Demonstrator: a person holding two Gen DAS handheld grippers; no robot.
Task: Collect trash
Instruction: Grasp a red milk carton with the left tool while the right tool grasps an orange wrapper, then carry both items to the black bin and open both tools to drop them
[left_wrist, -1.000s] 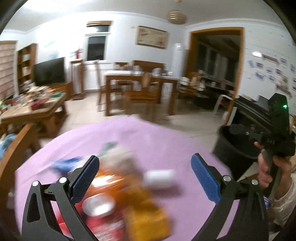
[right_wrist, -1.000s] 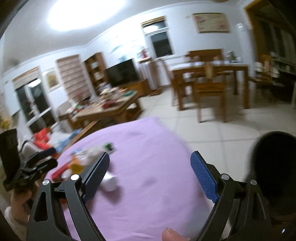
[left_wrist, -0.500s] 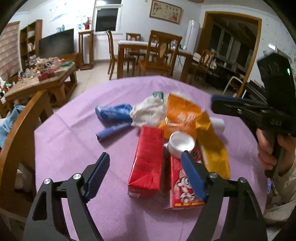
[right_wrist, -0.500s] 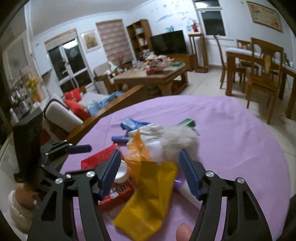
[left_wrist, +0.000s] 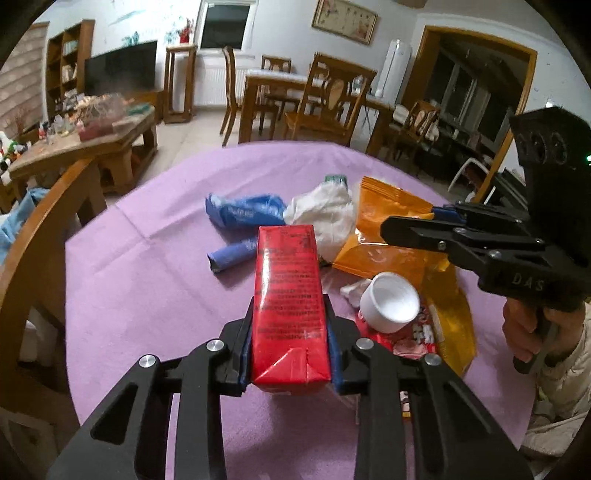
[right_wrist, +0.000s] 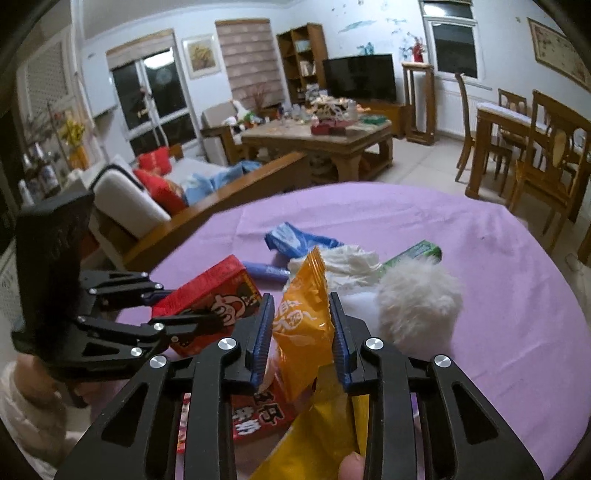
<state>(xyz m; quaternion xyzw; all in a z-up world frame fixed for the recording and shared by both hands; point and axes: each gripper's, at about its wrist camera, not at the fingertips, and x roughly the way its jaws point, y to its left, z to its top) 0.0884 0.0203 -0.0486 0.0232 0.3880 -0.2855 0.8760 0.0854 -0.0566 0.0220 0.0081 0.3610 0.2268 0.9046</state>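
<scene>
The left gripper (left_wrist: 290, 345) is closing its jaws on a red carton (left_wrist: 288, 295); both blue pads (left_wrist: 245, 354) lie against the carton's 2 long sides. The carton rests near the middle of the table, which is covered by a purple cloth (left_wrist: 155, 280).

The right gripper (right_wrist: 301, 332) is closing its jaws on an orange wrapper (right_wrist: 303, 325); the wrapper stands crumpled between the pads (right_wrist: 263, 332), which touch it on both sides.

The remaining trash lies in 1 cluster just beyond the carton:
- blue wrapper (left_wrist: 243, 210)
- blue tube (left_wrist: 232, 254)
- crumpled white tissue (left_wrist: 325, 210)
- white cup (left_wrist: 389, 302), lying on its side
- green box (right_wrist: 413, 253), towards the far edge
- white fluffy ball (right_wrist: 419, 304)
</scene>
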